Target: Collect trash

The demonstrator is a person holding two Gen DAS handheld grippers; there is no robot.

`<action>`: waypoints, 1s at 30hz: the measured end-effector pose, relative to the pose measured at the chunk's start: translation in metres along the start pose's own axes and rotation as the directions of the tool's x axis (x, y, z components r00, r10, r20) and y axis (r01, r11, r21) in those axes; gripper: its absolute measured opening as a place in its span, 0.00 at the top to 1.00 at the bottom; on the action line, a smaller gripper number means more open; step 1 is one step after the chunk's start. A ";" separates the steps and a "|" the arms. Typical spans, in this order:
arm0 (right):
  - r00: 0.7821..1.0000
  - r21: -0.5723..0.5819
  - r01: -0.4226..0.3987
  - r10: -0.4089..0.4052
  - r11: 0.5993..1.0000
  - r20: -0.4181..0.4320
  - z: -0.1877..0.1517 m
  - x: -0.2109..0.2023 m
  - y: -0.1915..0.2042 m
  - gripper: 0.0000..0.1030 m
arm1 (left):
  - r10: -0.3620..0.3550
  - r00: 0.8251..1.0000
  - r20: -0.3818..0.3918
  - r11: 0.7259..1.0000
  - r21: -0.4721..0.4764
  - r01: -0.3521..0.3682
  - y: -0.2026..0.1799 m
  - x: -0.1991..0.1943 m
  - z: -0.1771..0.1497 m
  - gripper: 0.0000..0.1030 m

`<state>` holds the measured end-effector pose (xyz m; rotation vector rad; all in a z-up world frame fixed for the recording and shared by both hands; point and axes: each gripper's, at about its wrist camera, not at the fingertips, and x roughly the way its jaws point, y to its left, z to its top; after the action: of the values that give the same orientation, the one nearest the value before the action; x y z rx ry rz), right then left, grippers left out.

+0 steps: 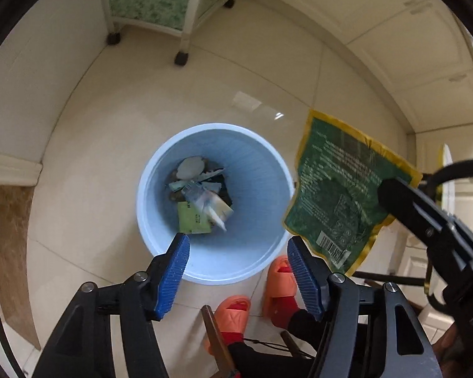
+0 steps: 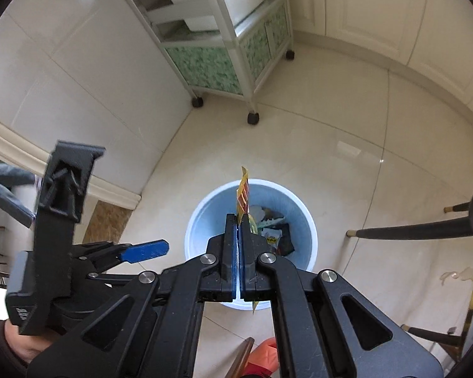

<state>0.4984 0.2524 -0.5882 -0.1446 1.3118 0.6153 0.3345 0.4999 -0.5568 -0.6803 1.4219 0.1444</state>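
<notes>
Now the right gripper has its jaws clamped on the wrapper, hanging over the bin to drop in; the left gripper hovers, jaws apart and empty.

The bin stands on the floor with scraps inside, the cart behind it by the wall, a wrapper hanging at its right rim, and slippers just before it.
</notes>
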 end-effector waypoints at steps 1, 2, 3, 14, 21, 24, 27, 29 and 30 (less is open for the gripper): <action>1.000 -0.001 -0.002 0.002 1.000 -0.007 0.000 0.002 0.000 0.98 | 0.010 1.000 0.000 1.000 -0.013 -0.010 -0.002 -0.002 0.002 0.41; 1.000 -0.001 -0.008 0.008 1.000 -0.017 -0.002 0.005 0.000 0.96 | 0.016 1.000 0.003 0.999 -0.029 -0.015 0.001 -0.005 0.001 0.41; 1.000 -0.001 -0.014 0.014 1.000 -0.024 -0.002 0.008 0.001 0.96 | 0.014 1.000 0.008 0.999 -0.050 -0.014 0.010 -0.010 -0.003 0.41; 0.964 -0.033 0.211 -0.202 0.977 0.172 -0.017 -0.100 0.030 0.46 | -0.087 0.974 0.211 0.996 0.035 0.081 -0.112 -0.118 -0.037 0.41; 0.803 0.075 0.393 -0.382 0.917 0.458 -0.072 -0.272 0.046 0.19 | -0.252 0.858 0.447 0.952 0.272 0.138 -0.178 -0.253 -0.126 0.39; 0.731 0.148 0.435 -0.444 0.888 0.517 -0.099 -0.329 0.043 0.14 | -0.328 0.801 0.502 0.910 0.395 0.125 -0.217 -0.301 -0.172 0.36; 0.638 0.244 0.460 -0.509 0.854 0.577 -0.137 -0.394 0.036 0.07 | -0.408 0.738 0.538 0.858 0.503 0.107 -0.254 -0.348 -0.225 0.32; 0.574 0.298 0.477 -0.550 0.827 0.606 -0.162 -0.433 0.035 0.03 | -0.453 0.702 0.549 0.827 0.552 0.102 -0.263 -0.372 -0.256 0.28; 0.545 0.325 0.485 -0.571 0.812 0.614 -0.171 -0.449 0.033 0.02 | -0.471 0.683 0.558 0.812 0.576 0.090 -0.274 -0.382 -0.272 0.26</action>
<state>0.2802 0.0523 -0.2080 -0.1839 0.4979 0.0233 0.1663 0.2547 -0.1026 -0.3331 0.5585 -0.2257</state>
